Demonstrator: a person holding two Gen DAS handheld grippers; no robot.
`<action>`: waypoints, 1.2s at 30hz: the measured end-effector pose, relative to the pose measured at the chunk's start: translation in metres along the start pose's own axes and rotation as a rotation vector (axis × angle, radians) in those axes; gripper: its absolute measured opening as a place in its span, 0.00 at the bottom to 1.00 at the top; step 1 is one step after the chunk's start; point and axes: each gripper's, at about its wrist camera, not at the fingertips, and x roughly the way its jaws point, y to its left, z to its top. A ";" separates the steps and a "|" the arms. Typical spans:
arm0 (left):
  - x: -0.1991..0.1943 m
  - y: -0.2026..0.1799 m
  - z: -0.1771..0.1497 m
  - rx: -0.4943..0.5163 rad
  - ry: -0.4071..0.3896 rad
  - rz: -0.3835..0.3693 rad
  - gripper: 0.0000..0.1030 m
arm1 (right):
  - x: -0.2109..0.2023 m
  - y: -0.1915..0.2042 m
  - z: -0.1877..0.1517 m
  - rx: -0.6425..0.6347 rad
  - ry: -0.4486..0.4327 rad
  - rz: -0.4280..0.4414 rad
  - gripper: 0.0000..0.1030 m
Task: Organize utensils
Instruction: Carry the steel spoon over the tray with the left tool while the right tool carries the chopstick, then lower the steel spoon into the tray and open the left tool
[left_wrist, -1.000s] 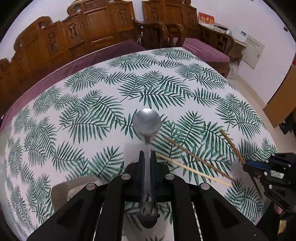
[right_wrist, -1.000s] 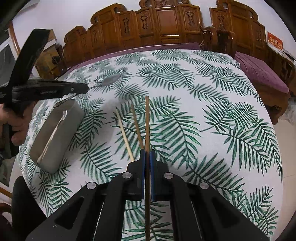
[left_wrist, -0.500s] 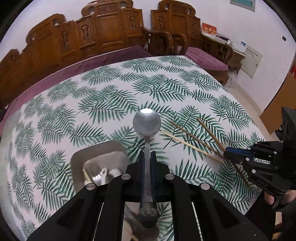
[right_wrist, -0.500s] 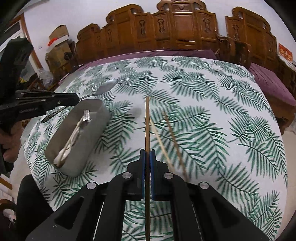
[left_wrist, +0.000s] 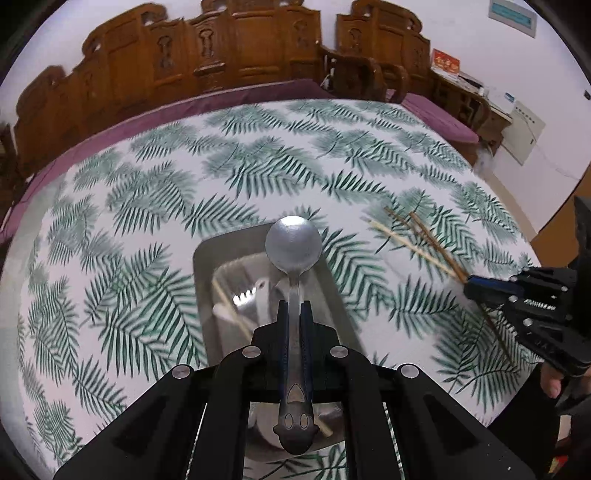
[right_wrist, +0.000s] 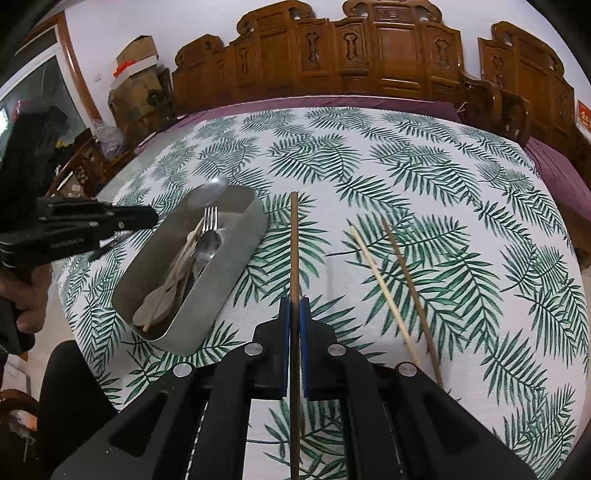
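Note:
My left gripper (left_wrist: 294, 308) is shut on a metal spoon (left_wrist: 293, 246) and holds it over the grey metal box (left_wrist: 201, 258), bowl at the box's far end. The box (right_wrist: 236, 254) holds a fork (right_wrist: 210, 216), a spoon and wooden utensils. My right gripper (right_wrist: 294, 306) is shut on a brown chopstick (right_wrist: 294, 243) held above the table, right of the box. A pale chopstick (right_wrist: 384, 291) and a brown chopstick (right_wrist: 410, 291) lie on the cloth to its right. The left gripper (right_wrist: 147, 218) shows at the box's left; the right gripper (left_wrist: 471, 288) shows at right.
The round table (right_wrist: 406, 166) wears a white cloth with green leaf print. Carved wooden chairs (right_wrist: 369, 55) stand behind it. Boxes and clutter (right_wrist: 133, 74) sit at the far left. The table edge is close in front of both grippers.
My left gripper has pulled back with the spoon until it hangs over the box. My right gripper has lifted its chopstick off the cloth and moved left, away from the other two.

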 end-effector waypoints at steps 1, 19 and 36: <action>0.003 0.002 -0.003 -0.005 0.007 0.004 0.05 | 0.001 0.002 -0.001 -0.002 0.004 0.002 0.06; 0.054 0.003 -0.011 -0.047 0.069 0.009 0.05 | 0.010 0.003 -0.008 -0.003 0.043 0.002 0.06; 0.023 0.013 -0.023 -0.090 0.033 -0.029 0.12 | 0.009 0.029 0.005 -0.032 0.029 0.023 0.06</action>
